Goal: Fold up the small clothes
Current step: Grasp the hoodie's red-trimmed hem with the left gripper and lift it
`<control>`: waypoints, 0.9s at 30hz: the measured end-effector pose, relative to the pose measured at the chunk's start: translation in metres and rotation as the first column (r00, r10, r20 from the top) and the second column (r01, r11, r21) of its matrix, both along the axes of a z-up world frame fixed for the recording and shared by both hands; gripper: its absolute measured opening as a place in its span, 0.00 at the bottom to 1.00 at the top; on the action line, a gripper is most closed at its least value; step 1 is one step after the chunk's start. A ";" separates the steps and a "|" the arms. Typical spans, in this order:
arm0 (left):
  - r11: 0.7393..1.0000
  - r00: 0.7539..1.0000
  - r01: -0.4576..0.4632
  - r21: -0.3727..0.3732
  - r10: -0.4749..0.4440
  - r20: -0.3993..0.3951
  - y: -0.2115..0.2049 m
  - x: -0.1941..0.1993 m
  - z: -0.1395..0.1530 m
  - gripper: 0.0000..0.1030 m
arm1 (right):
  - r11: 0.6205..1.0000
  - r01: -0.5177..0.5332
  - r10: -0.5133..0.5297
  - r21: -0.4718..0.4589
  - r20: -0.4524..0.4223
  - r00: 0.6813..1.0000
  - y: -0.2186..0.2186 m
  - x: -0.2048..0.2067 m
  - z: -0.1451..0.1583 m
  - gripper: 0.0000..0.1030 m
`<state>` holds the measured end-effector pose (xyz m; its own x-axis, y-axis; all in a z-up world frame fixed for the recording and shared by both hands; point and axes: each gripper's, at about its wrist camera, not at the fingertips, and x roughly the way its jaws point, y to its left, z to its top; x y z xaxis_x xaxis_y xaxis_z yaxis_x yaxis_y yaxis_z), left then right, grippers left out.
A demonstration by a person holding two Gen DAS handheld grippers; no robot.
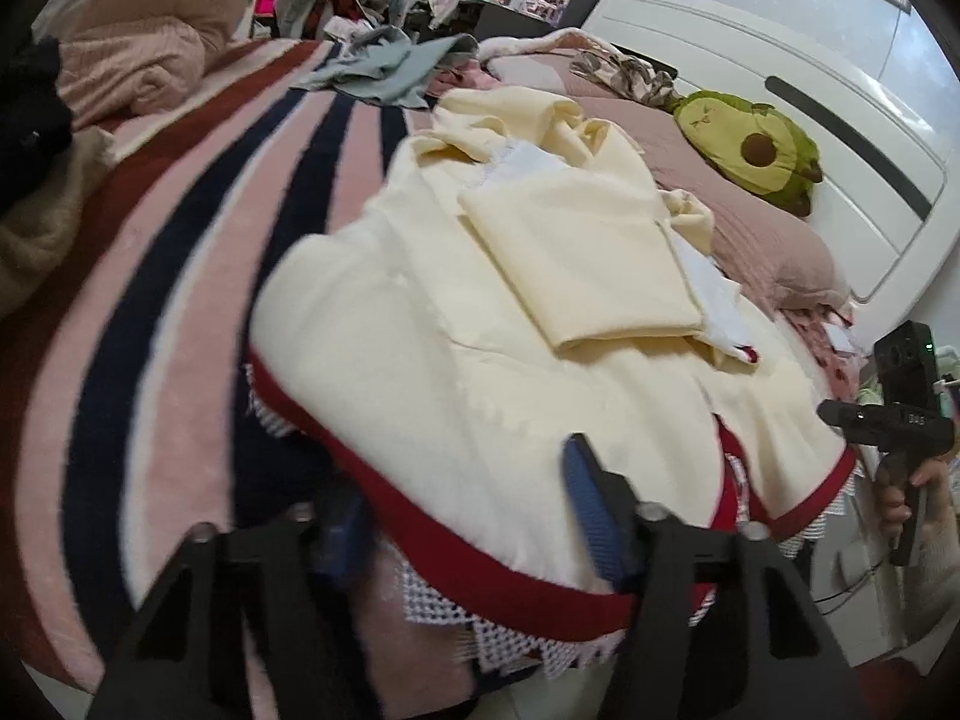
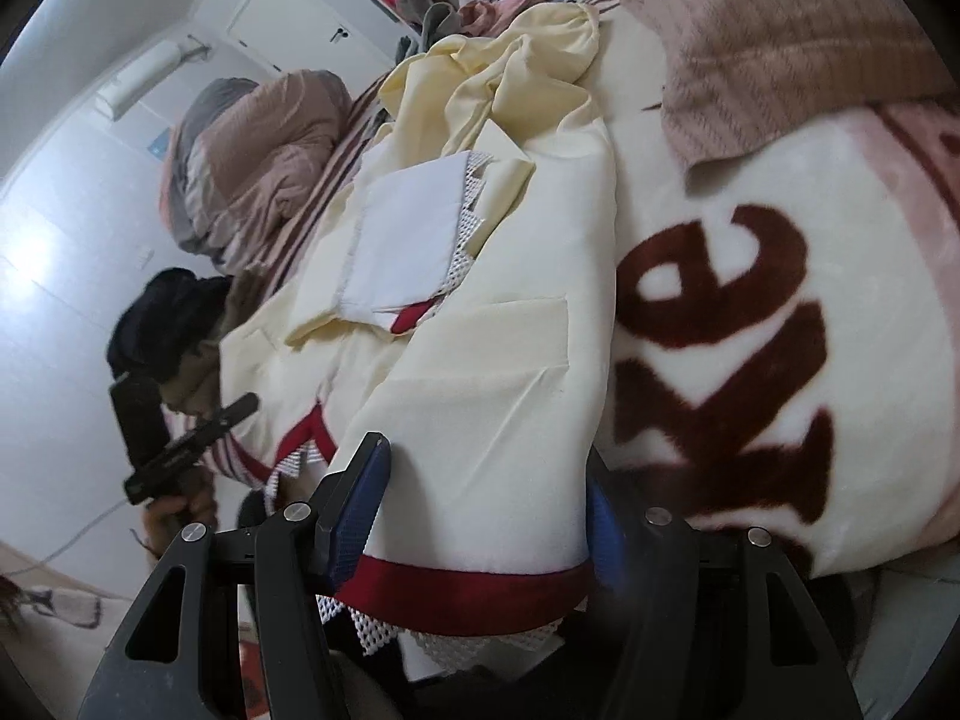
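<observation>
A cream garment (image 1: pixel 456 324) with a red hem band (image 1: pixel 492 576) and white mesh trim lies spread on the bed, its upper parts folded in over the middle. My left gripper (image 1: pixel 462 516) is open around the red hem, one blue pad (image 1: pixel 591 504) over the cloth and the other under its edge. My right gripper (image 2: pixel 480 516) is open around the garment (image 2: pixel 480 372) at the other hem corner (image 2: pixel 468 588), cloth between its blue pads (image 2: pixel 357 516). Each gripper shows in the other's view, the right one (image 1: pixel 840 414) and the left one (image 2: pixel 240 405).
A striped pink, navy and red blanket (image 1: pixel 180 252) covers the bed. An avocado plush (image 1: pixel 756 144) lies by the white headboard (image 1: pixel 780 60). A pink pillow (image 2: pixel 780 30) and a lettered fleece blanket (image 2: pixel 750 330) lie beside the garment. Clothes piles (image 1: pixel 384 60) sit at the far end.
</observation>
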<state>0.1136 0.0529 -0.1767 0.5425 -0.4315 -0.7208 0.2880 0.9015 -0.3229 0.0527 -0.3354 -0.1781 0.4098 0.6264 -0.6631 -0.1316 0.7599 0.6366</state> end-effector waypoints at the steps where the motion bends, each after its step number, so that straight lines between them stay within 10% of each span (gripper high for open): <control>1: 1.000 1.000 0.006 0.008 -0.006 -0.001 -0.002 0.000 0.000 0.39 | 1.000 0.007 -0.007 0.005 -0.003 1.000 -0.002 -0.001 0.000 0.55; 10: 0.999 0.999 0.026 -0.034 -0.027 -0.025 -0.006 -0.004 0.000 0.09 | 0.994 0.043 -0.039 0.097 -0.039 0.998 -0.007 -0.021 -0.007 0.72; 12: 0.999 0.999 0.030 -0.039 -0.031 -0.023 -0.006 -0.006 0.003 0.07 | 0.986 0.023 -0.012 0.162 -0.064 0.998 0.002 -0.021 -0.017 0.67; 17: 0.998 1.000 0.019 -0.052 -0.018 0.014 0.000 -0.017 0.017 0.06 | 0.986 0.017 -0.008 0.167 -0.056 0.998 0.024 -0.016 -0.024 0.10; 27: 0.998 0.989 0.019 -0.060 -0.010 0.145 0.009 -0.052 0.062 0.05 | 0.986 -0.027 -0.004 0.166 0.186 0.983 0.038 -0.035 0.038 0.04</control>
<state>0.0620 0.0620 -0.1151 0.6327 -0.4805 -0.6073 0.3485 0.8770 -0.3308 0.0178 -0.2976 -0.1406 0.5073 0.7273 -0.4621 -0.2672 0.6426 0.7181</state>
